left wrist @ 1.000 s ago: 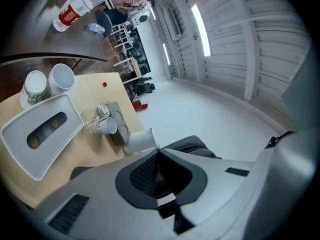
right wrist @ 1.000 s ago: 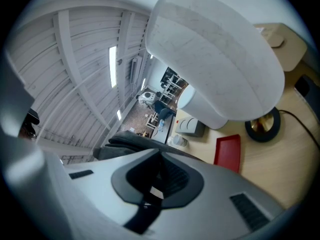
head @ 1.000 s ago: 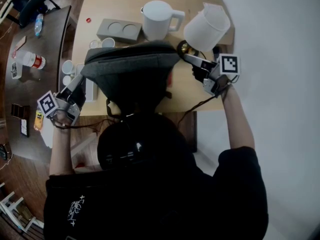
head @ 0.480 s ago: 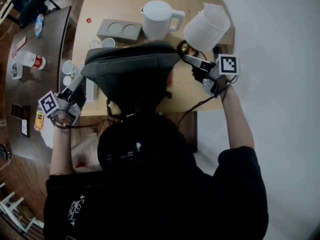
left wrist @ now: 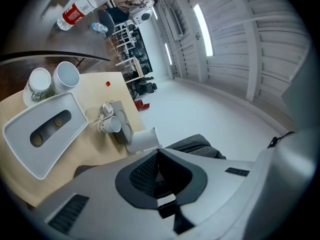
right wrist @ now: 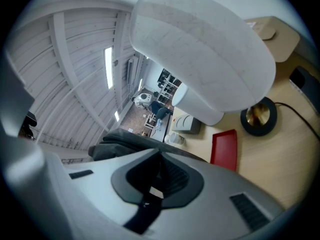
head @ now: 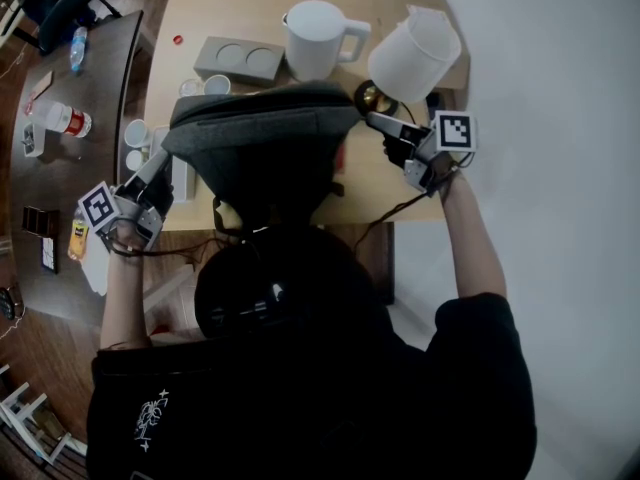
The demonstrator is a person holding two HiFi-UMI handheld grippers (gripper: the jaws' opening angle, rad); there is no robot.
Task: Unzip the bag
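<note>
- The grey bag (head: 262, 153) was seen standing on the light wooden table (head: 215, 8), at the edge nearest to the person, between the two grippers.
- A dark line was seen along the top of the bag; whether the zip was open there could not be told.
- The left gripper (head: 158, 163) was held at the left end of the bag, with its tips at the fabric or just beside it.
- In the left gripper view its jaws were found pressed together at the tips, and grey bag fabric was seen just beyond them. A thin dark strip was noticed low between the pads, but what it was could not be told.
- The right gripper (head: 376, 121) was held at the right upper corner of the bag, beside the round black lamp base (head: 368, 96).
- In the right gripper view its jaws were closed in the same way, with a thin dark strip low between the pads that could not be identified.
- A white jug (head: 315, 40), a white lamp shade (head: 412, 56) and a grey block with two round hollows (head: 238, 61) were placed behind the bag.
- White cups (head: 135, 133) were gathered at the left side of the table, near the left gripper.
</note>
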